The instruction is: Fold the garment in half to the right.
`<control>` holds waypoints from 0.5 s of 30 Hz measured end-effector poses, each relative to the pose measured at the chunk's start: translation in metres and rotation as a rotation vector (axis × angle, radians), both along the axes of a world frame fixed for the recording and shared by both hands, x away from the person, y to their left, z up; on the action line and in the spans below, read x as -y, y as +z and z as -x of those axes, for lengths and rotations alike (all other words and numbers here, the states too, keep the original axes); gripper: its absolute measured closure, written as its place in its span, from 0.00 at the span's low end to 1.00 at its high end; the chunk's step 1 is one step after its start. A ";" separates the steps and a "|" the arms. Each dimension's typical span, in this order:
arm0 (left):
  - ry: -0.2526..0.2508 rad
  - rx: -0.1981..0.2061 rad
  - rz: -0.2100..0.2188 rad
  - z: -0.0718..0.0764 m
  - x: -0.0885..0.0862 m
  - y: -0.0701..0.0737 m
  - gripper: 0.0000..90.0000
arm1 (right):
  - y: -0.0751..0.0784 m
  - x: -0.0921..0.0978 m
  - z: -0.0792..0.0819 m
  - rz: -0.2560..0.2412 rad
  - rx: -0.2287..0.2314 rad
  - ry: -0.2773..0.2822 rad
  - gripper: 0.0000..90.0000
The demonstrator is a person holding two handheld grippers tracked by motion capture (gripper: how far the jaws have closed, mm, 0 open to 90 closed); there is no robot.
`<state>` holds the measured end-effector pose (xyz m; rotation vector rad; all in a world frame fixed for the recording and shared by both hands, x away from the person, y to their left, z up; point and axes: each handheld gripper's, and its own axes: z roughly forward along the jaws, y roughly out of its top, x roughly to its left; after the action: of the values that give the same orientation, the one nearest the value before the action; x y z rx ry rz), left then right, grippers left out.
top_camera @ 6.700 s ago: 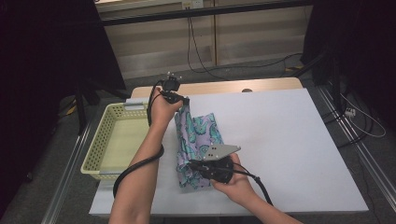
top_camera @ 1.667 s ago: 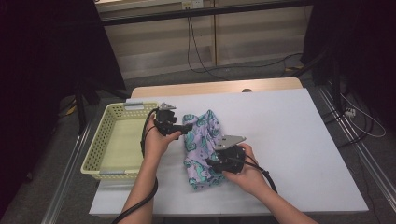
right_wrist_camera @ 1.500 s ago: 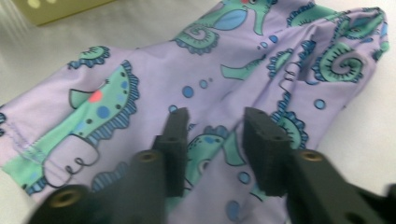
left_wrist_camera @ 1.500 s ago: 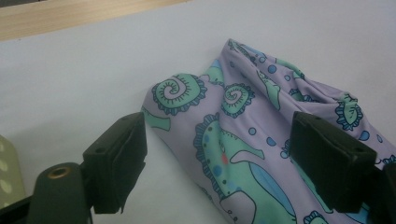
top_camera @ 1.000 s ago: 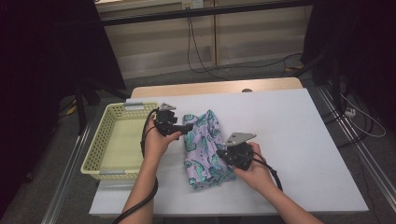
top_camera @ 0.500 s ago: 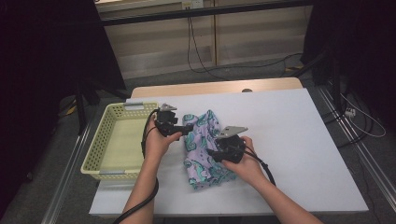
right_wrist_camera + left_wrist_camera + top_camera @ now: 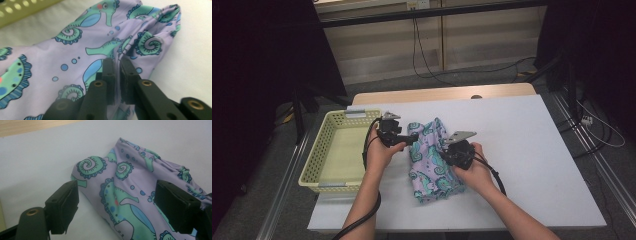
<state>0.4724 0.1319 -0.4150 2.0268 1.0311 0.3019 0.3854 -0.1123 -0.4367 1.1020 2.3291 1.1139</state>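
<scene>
Pinching a fold of the seahorse-print cloth (image 7: 75,62) in the right claw (image 7: 117,65), anchoring it; spreading the left claw (image 7: 115,202) wide over its near corner, probably for regripping.

A lab or test room set up for recording: a plain white table (image 7: 532,150) on a wooden top, metal frame rails (image 7: 607,175) along its sides, loose cables (image 7: 427,55) across the grey floor, dark curtains (image 7: 257,75) hanging at both flanks.
</scene>
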 end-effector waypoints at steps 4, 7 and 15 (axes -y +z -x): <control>-0.005 -0.003 -0.008 0.000 0.000 0.001 0.23 | -0.001 0.012 0.000 -0.025 -0.023 -0.012 0.94; 0.004 0.008 -0.003 0.000 0.000 0.001 0.23 | -0.008 0.020 0.000 -0.033 -0.042 -0.027 0.93; -0.001 -0.007 -0.001 -0.001 0.003 -0.001 0.23 | -0.007 0.024 0.000 -0.053 -0.006 -0.031 0.80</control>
<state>0.4729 0.1292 -0.4162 2.0307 1.0347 0.2958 0.3857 -0.1363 -0.4438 1.1577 2.2906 1.1688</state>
